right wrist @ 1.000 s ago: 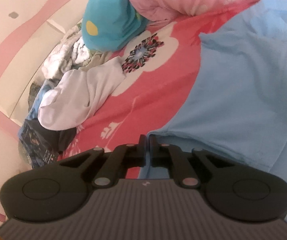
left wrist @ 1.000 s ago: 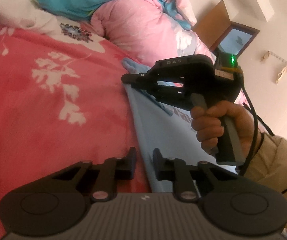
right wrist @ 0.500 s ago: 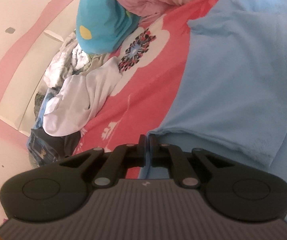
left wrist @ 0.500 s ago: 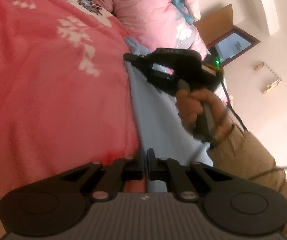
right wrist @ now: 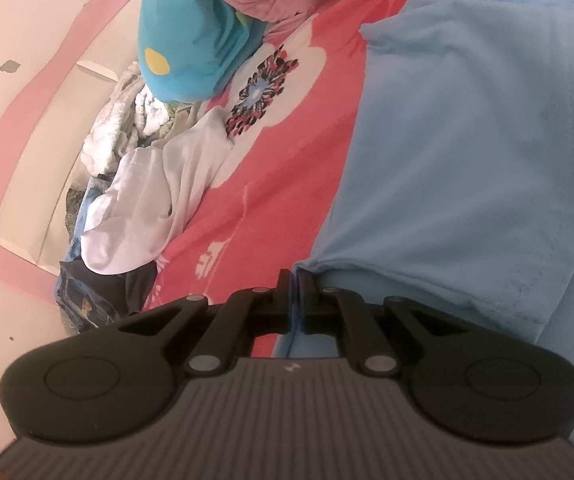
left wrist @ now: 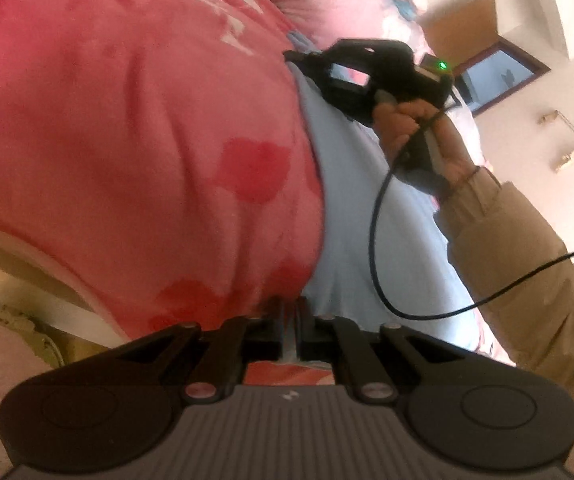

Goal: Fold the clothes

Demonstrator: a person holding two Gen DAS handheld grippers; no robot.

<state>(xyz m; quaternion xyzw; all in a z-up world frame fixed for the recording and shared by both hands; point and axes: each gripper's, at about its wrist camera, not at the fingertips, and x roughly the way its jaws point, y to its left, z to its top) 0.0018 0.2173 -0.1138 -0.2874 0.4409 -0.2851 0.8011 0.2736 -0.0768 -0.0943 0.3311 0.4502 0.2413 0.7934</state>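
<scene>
Clearly the light blue T-shirt [right wrist: 467, 152] lies spread on the bed's red flowered blanket [left wrist: 127, 128], one sleeve laid flat, with no fold visible across the body. Along its left edge, the left hand-held gripper [left wrist: 289, 320] is clenched on the fabric near the bed's edge, and the right hand-held gripper [right wrist: 295, 300] is clenched on the same edge farther up, by the sleeve. Its jaws meet on a thin blue hem. I judge this the start of the first fold: the edge is gripped at two points but not yet carried over. Beyond lies a heap of unfolded clothes [right wrist: 135, 184] by the headboard, so most of the work remains.
</scene>
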